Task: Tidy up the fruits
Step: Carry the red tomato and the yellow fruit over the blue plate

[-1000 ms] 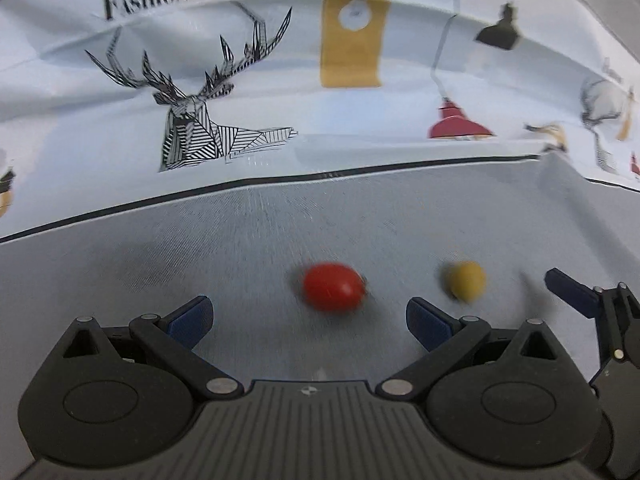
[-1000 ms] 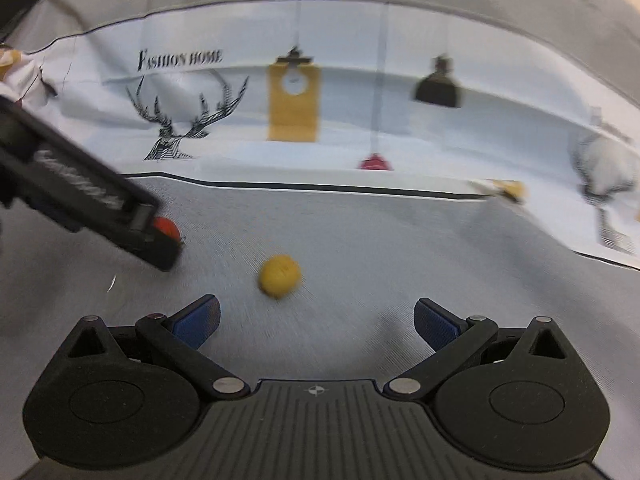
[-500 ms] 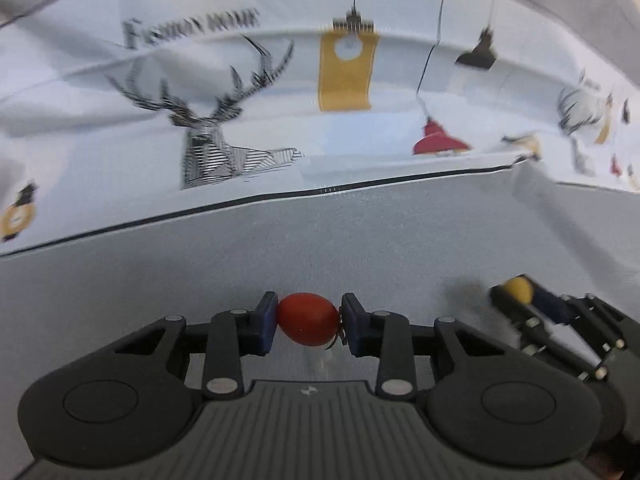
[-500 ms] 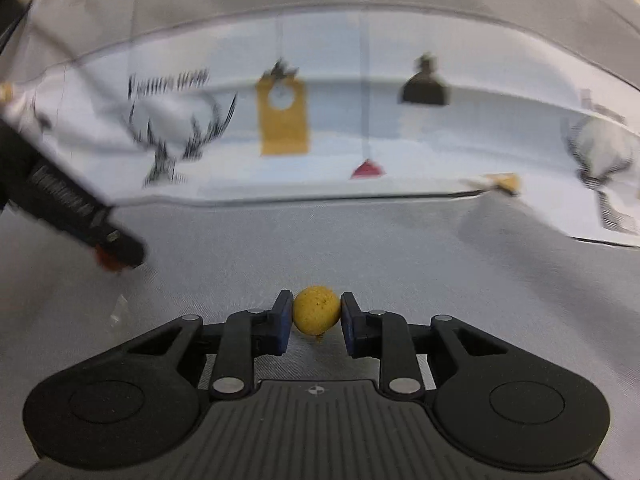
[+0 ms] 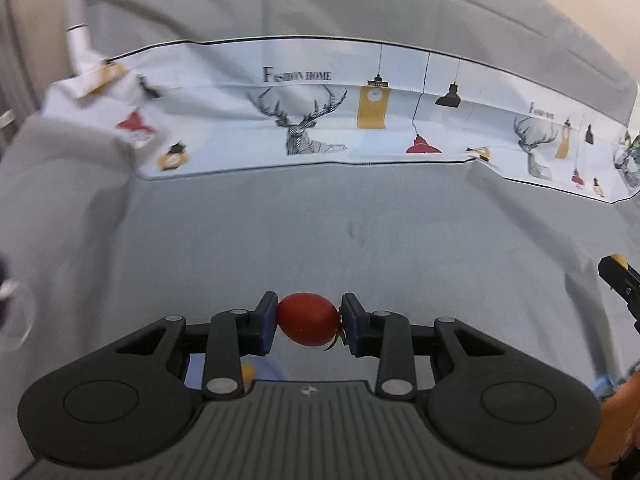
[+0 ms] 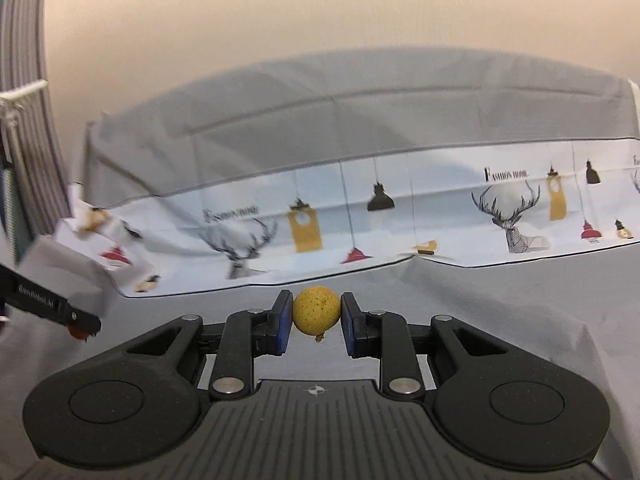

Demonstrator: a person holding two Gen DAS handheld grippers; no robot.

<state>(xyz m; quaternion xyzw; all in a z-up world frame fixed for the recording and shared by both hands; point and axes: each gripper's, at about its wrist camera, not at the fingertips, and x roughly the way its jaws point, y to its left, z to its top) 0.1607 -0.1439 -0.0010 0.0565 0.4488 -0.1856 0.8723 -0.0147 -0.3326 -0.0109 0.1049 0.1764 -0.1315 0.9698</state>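
My left gripper [image 5: 308,322] is shut on a red cherry tomato [image 5: 307,324] and holds it above the grey cloth. My right gripper [image 6: 316,316] is shut on a small yellow round fruit [image 6: 316,315], also lifted off the cloth. In the left wrist view the right gripper's tip with a bit of the yellow fruit [image 5: 619,259] shows at the far right edge. In the right wrist view the left gripper's finger [image 6: 52,306] with a sliver of the tomato [image 6: 79,331] shows at the far left.
A grey tablecloth [image 5: 360,240] covers the table, with a white printed band [image 5: 320,120] of deer and lamps at the back. A clear glass rim [image 5: 16,320] shows at the left edge. Something yellow [image 5: 247,370] shows under the left gripper. A beige wall [image 6: 320,8] stands behind.
Both grippers shut on their fruits half a second ago and have since lifted them up and back from the cloth. The views now look from higher, showing more of the table.
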